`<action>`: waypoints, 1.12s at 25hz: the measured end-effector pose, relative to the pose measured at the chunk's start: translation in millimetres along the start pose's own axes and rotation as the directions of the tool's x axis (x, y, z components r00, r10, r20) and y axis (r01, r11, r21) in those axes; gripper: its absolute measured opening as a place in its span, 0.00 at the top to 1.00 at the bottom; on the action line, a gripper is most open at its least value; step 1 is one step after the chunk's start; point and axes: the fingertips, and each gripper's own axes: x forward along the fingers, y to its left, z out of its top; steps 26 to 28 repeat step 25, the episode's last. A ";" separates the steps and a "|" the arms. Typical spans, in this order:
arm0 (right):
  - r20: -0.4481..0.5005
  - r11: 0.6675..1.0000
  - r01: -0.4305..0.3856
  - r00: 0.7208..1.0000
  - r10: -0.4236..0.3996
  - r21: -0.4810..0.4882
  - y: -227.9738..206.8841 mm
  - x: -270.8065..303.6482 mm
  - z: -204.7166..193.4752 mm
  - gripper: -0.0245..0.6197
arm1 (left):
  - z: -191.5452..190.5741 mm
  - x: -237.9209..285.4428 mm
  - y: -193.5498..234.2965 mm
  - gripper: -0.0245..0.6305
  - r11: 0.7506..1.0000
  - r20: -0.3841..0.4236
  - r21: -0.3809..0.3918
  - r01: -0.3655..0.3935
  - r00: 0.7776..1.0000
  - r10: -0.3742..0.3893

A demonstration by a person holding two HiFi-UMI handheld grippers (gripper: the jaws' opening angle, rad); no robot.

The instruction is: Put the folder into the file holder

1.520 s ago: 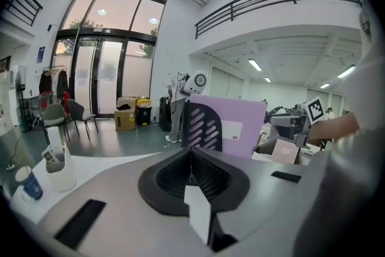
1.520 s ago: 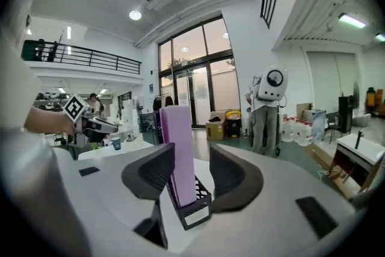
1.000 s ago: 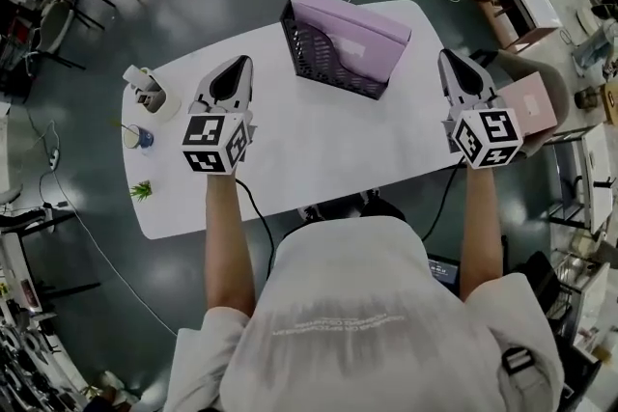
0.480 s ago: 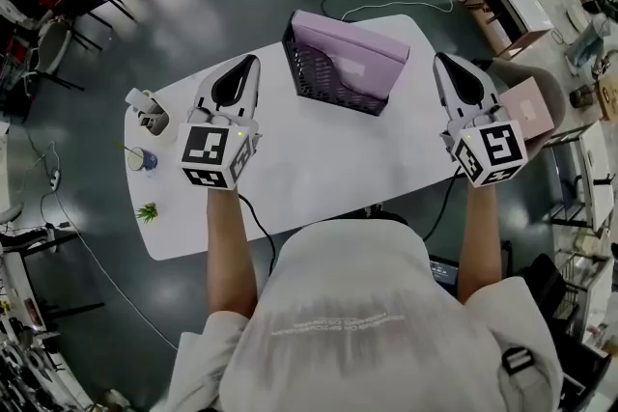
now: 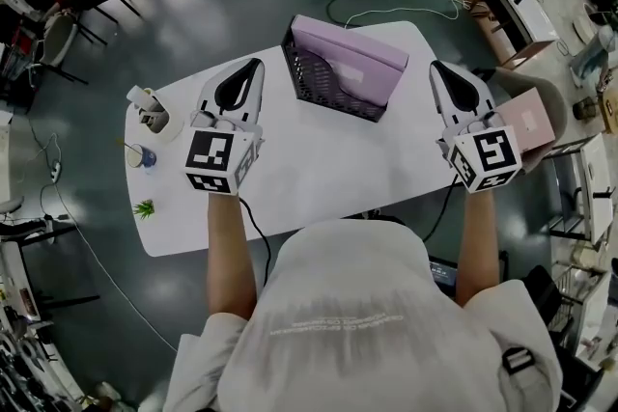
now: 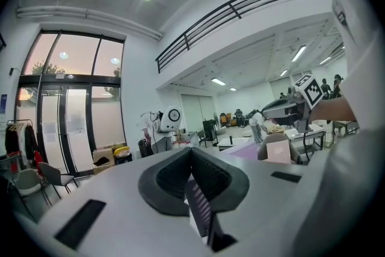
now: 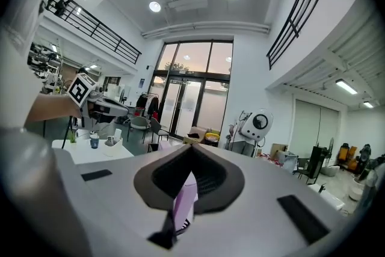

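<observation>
A lilac folder [image 5: 359, 63] stands upright inside the black mesh file holder [image 5: 311, 70] at the far middle of the white table [image 5: 299, 159]. My left gripper [image 5: 254, 65] hangs above the table to the left of the holder, jaws shut with nothing between them. My right gripper [image 5: 434, 68] hangs to the right of the holder, also shut and empty. Through the slit of the shut jaws, the left gripper view shows the holder's mesh [image 6: 198, 206] and the right gripper view shows the folder's edge [image 7: 183, 201]. Neither gripper touches the holder.
At the table's left end stand a white desk organiser [image 5: 151, 111], a small cup [image 5: 136, 155] and a little green plant [image 5: 145, 208]. A pink box [image 5: 529, 118] sits on a chair past the right edge. Cables run over the floor; a person stands beyond the table.
Both grippers have risen a little above the table and rolled slightly, staying shut. The folder and holder have not moved.
</observation>
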 end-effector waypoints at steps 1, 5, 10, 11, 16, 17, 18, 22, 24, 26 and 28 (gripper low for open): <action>-0.003 1.000 -0.004 1.000 0.004 -0.002 0.3 0.2 -1.7 0.92 | -1.1 -0.1 -0.9 0.94 1.000 -0.005 -0.001 -0.002 1.000 0.002; -0.005 1.000 -0.020 1.000 0.020 0.004 -0.9 2.1 -7.3 0.92 | -5.6 1.4 -4.2 0.94 1.000 -0.018 -0.008 -0.005 1.000 0.005; -0.003 0.999 -0.038 0.999 0.038 0.021 -3.1 3.1 -13.8 0.92 | -10.1 2.9 -10.1 0.94 1.000 -0.034 -0.018 -0.008 0.999 0.008; -0.005 0.999 -0.041 0.999 0.041 0.026 -3.2 3.4 -15.8 0.92 | -11.3 3.7 -11.7 0.94 1.000 -0.039 -0.019 -0.007 0.999 0.007; -0.014 0.997 -0.060 0.998 0.061 0.045 -2.5 4.9 -24.9 0.92 | -16.1 5.5 -18.3 0.94 1.000 -0.060 -0.023 -0.005 0.998 0.004; -0.015 0.997 -0.063 0.998 0.064 0.045 -3.1 5.3 -26.3 0.92 | -17.0 6.1 -19.5 0.94 1.000 -0.062 -0.024 -0.005 0.998 0.004; -0.016 0.997 -0.066 0.998 0.067 0.046 -3.8 5.6 -27.5 0.92 | -17.9 6.7 -20.5 0.94 1.000 -0.065 -0.026 -0.006 0.998 0.004; -0.020 0.996 -0.071 0.997 0.072 0.050 -7.0 6.7 -32.5 0.92 | -22.1 9.8 -23.8 0.94 0.999 -0.074 -0.035 -0.007 0.997 0.004; -0.025 0.996 -0.073 0.997 0.074 0.051 -8.5 7.2 -35.3 0.92 | -24.0 11.6 -25.1 0.94 0.999 -0.079 -0.038 -0.007 0.997 0.004; -0.027 0.996 -0.074 0.997 0.075 0.052 -9.2 7.4 -36.8 0.92 | -24.8 12.4 -25.7 0.94 0.999 -0.082 -0.040 -0.006 0.997 0.003; -0.027 0.996 -0.074 0.997 0.075 0.052 -9.2 7.4 -36.8 0.92 | -24.8 12.4 -25.7 0.94 0.999 -0.082 -0.040 -0.006 0.997 0.003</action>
